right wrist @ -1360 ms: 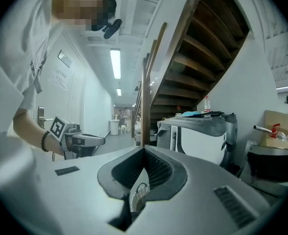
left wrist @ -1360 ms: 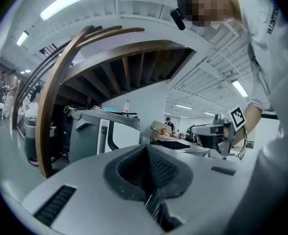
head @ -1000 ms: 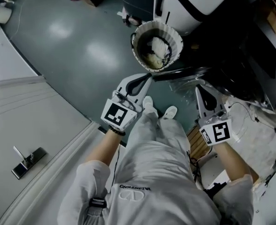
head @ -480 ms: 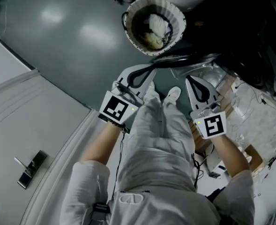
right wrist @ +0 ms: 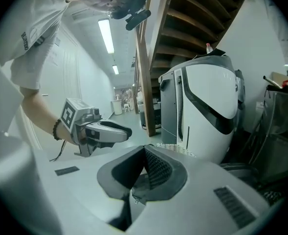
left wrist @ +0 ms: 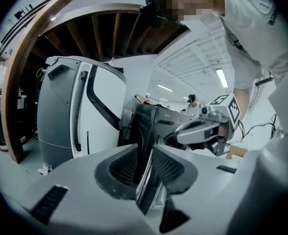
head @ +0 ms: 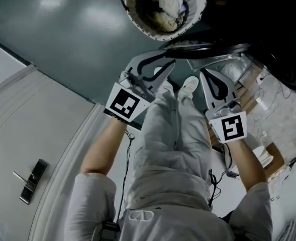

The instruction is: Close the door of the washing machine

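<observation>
Door (left wrist: 143, 173) | left fingers (left wrist: 121, 168) just released, straddling its edge | right fingers (right wrist: 156, 169) clenched, both lower

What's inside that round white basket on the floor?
The basket holds crumpled pale cloth, likely laundry. Whatever lies beneath the cloth, and the basket's bottom, is covered or lost in shadow.

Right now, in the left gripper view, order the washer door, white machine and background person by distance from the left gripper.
1. Washer door: dark edge between the left gripper's jaws, which have just been opening.
2. White machine: left, farther back.
3. Background person: right of centre, farthest.
</observation>
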{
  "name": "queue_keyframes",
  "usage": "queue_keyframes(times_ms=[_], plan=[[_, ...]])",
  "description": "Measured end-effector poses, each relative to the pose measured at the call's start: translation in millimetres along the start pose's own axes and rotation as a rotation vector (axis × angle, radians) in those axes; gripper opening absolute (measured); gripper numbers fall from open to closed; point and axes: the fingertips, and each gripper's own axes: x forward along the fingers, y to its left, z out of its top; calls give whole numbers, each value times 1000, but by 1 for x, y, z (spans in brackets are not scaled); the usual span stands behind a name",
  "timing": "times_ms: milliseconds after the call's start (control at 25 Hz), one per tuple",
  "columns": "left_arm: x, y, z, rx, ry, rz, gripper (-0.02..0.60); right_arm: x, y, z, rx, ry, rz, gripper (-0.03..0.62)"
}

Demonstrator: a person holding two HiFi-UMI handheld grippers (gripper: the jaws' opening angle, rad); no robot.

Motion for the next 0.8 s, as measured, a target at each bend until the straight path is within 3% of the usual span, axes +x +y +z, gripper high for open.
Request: queue_keyframes(times_ms=[240,400,800], plan=[[20,0,-36,92,30,-88,139,11,-8,-35,34,5,-16,11],[33,-3,-61,108,51,-145,172,14,-11,-60,35,24,-21,11],[65,-4,-117,153,128,-249,176,24,-21,-99,53,40,-48,11]])
